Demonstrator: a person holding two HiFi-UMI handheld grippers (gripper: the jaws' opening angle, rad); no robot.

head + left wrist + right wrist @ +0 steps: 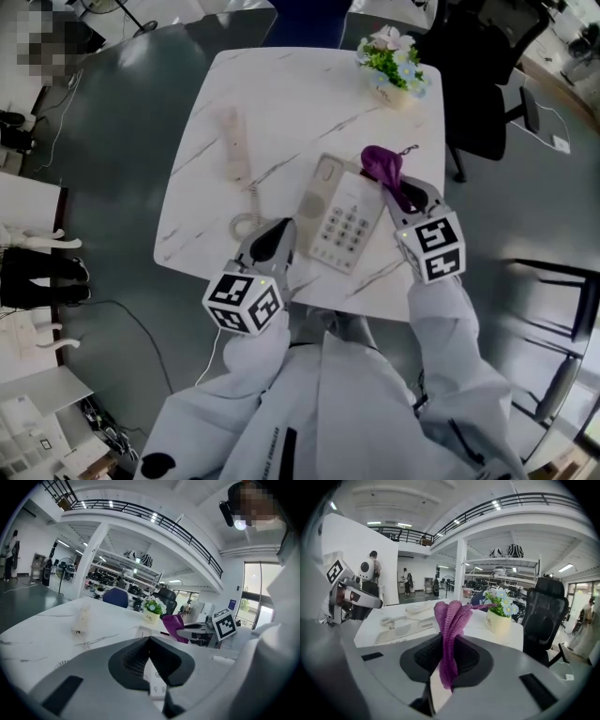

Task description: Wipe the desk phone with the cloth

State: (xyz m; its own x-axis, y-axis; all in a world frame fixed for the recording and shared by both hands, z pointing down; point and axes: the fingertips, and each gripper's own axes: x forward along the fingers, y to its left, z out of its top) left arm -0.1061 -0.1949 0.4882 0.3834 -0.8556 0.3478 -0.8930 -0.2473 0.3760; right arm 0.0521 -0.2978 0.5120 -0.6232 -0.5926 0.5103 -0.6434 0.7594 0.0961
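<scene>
Purple cloth (382, 165) in right gripper (401, 195), seemingly over phone (337, 221).

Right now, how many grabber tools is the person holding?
2. The left hand-held gripper, shut and empty, is by the near left corner of the desk phone. The right hand-held gripper, at the phone's right, pinches the purple cloth. None seems hidden.

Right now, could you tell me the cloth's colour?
Purple; the cloth shows best in the right gripper view.
</scene>
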